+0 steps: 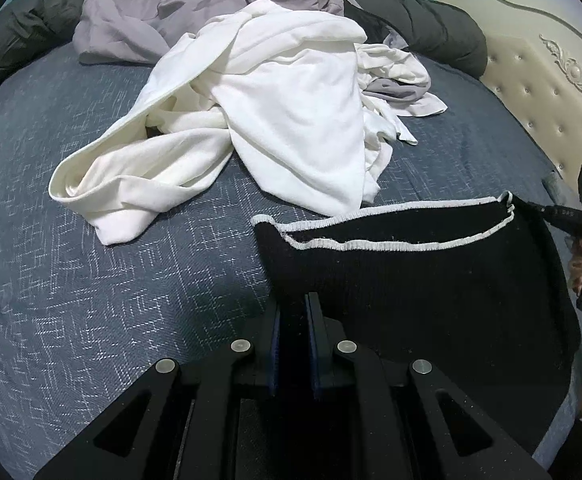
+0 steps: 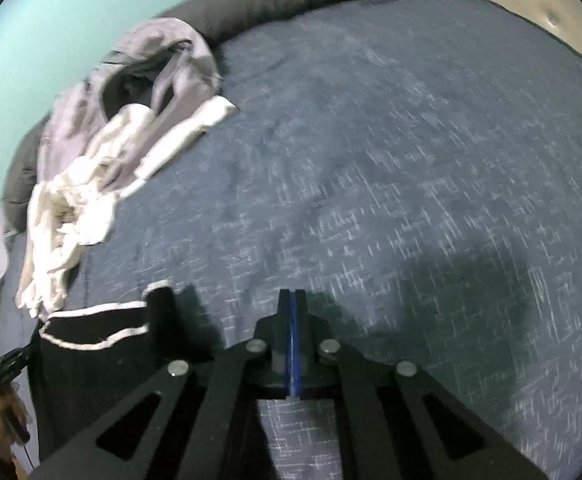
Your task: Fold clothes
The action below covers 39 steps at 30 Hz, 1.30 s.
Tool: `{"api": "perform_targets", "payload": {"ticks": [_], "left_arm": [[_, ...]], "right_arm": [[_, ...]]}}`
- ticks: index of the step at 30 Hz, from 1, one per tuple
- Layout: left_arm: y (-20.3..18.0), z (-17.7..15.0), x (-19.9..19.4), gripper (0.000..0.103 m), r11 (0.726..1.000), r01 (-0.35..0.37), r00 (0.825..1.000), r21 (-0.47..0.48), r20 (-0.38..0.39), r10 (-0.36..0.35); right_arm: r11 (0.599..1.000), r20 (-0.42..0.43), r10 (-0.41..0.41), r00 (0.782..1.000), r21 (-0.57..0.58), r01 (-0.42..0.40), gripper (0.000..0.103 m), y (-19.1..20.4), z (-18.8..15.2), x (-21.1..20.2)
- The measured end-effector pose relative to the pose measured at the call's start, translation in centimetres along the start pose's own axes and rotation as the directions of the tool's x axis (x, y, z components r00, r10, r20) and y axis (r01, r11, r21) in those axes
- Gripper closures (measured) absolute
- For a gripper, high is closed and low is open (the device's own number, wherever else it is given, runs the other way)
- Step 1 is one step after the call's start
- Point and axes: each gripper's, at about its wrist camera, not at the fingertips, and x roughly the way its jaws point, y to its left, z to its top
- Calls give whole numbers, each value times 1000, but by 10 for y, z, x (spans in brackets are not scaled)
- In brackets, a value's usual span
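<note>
Left tool (image 1: 294, 300) grips black garment (image 1: 431, 276) lower right; right tool (image 2: 291, 300) closed, empty. One-sided hold risks bunching.

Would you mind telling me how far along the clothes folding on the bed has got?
Done: nothing looks folded yet. In hand: the left claw is shut on the black garment with white trim, which lies partly spread on the blue bedspread; the right claw is shut, empty, over bare bedspread. Left: the crumpled white garment and the grey clothing behind it are untouched.
</note>
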Motion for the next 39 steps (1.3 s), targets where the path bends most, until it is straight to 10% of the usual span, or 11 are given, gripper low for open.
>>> {"api": "perform_targets", "payload": {"ticks": [9, 13, 15, 26, 30, 34, 39], "left_arm": [[-8, 6, -22, 90, 1000, -17, 998, 18, 59, 16], [-15, 14, -38, 81, 1000, 1, 995, 19, 98, -2], [-17, 18, -38, 64, 1000, 5, 995, 18, 96, -7], [-61, 15, 3, 62, 986, 24, 999, 164, -38, -18], [-67, 15, 20, 62, 984, 36, 998, 173, -64, -25], [-65, 14, 25, 95, 985, 22, 998, 170, -60, -12], [-59, 12, 10, 99, 987, 47, 999, 153, -24, -43]], "right_arm": [[986, 24, 100, 995, -139, -96, 95, 34, -2, -18], [956, 25, 160, 987, -254, -148, 70, 68, -6, -25], [930, -17, 166, 986, -330, -162, 69, 92, -11, -22], [848, -195, -56, 979, -527, -56, 69, 150, -44, 39], [833, -174, -74, 982, -553, -35, 93, 154, -50, 40], [824, -142, -68, 987, -566, -25, 100, 154, -51, 32], [817, -68, -31, 997, -577, -14, 100, 157, -48, 13]]}}
